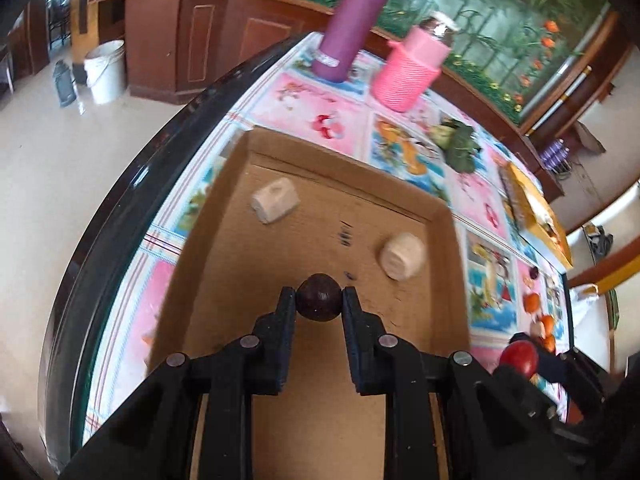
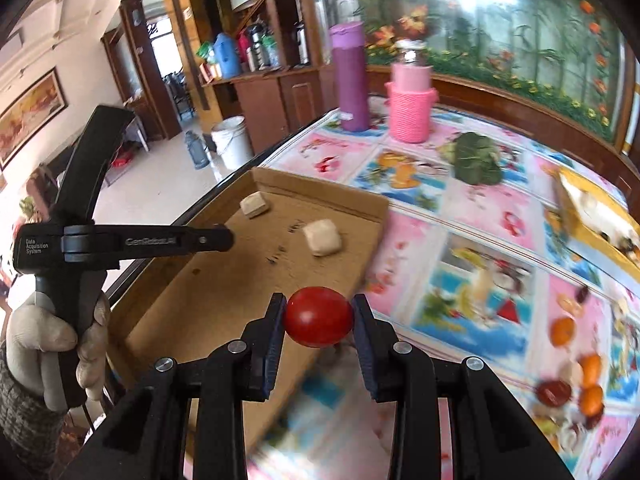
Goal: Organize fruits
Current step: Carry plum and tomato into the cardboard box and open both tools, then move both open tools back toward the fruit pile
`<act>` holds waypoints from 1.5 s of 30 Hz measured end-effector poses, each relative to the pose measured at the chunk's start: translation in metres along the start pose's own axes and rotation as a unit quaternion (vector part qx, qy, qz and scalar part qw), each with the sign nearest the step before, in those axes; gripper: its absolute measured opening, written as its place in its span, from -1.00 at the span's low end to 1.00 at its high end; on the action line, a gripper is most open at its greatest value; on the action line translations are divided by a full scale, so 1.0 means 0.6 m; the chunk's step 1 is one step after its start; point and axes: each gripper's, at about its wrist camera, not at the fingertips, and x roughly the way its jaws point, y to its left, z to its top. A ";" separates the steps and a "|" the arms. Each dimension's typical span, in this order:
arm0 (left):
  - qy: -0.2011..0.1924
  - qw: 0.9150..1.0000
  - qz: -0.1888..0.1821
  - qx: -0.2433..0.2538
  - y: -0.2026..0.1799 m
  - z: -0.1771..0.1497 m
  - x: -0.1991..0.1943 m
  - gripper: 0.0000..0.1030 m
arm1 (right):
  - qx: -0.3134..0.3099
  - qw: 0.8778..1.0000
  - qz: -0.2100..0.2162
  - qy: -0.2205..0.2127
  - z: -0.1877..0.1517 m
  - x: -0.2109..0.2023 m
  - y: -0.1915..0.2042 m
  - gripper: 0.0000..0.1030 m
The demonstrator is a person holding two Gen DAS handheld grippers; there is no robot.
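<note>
Clamped at its sides by the left claw (image 1: 319,300), a dark round fruit (image 1: 319,297) hangs over the cardboard tray (image 1: 224,184) at frame centre, ready for dropping in, while the right claw (image 2: 318,314) grips a red fruit (image 2: 318,317) just right of the tray's edge.

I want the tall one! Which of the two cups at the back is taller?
The purple tumbler is taller. It stands left of the shorter pink knitted-sleeve cup and rises well above it.
</note>
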 end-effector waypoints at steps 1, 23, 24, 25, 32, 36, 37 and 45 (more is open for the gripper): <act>0.005 1.000 0.008 -0.005 0.006 0.006 0.011 -0.57 | -0.005 1.000 0.003 0.010 0.010 0.023 0.011 -0.30; -0.056 0.998 -0.006 -0.022 0.027 -0.013 -0.066 0.01 | 0.012 0.999 0.002 0.039 0.049 0.141 0.020 0.01; -0.066 0.998 -0.008 -0.022 0.024 -0.021 -0.081 0.09 | 0.015 0.999 0.004 0.031 0.048 0.128 0.017 0.01; -0.075 0.997 -0.010 -0.023 0.020 -0.030 -0.096 0.15 | 0.019 1.000 0.004 0.023 0.046 0.113 0.013 0.04; -0.112 0.993 -0.043 -0.020 -0.025 -0.112 -0.161 0.43 | 0.070 0.997 0.010 -0.013 -0.006 0.009 -0.038 0.28; -0.099 0.993 -0.060 -0.008 -0.062 -0.156 -0.161 0.49 | 0.093 0.995 -0.011 -0.019 -0.059 -0.050 -0.088 0.31; -0.091 0.994 -0.065 -0.003 -0.074 -0.167 -0.157 0.49 | 0.100 0.995 -0.019 -0.020 -0.070 -0.064 -0.104 0.31; -0.062 0.994 -0.080 0.033 -0.148 -0.219 -0.134 0.49 | 0.194 0.972 -0.125 -0.047 -0.173 -0.210 -0.282 0.42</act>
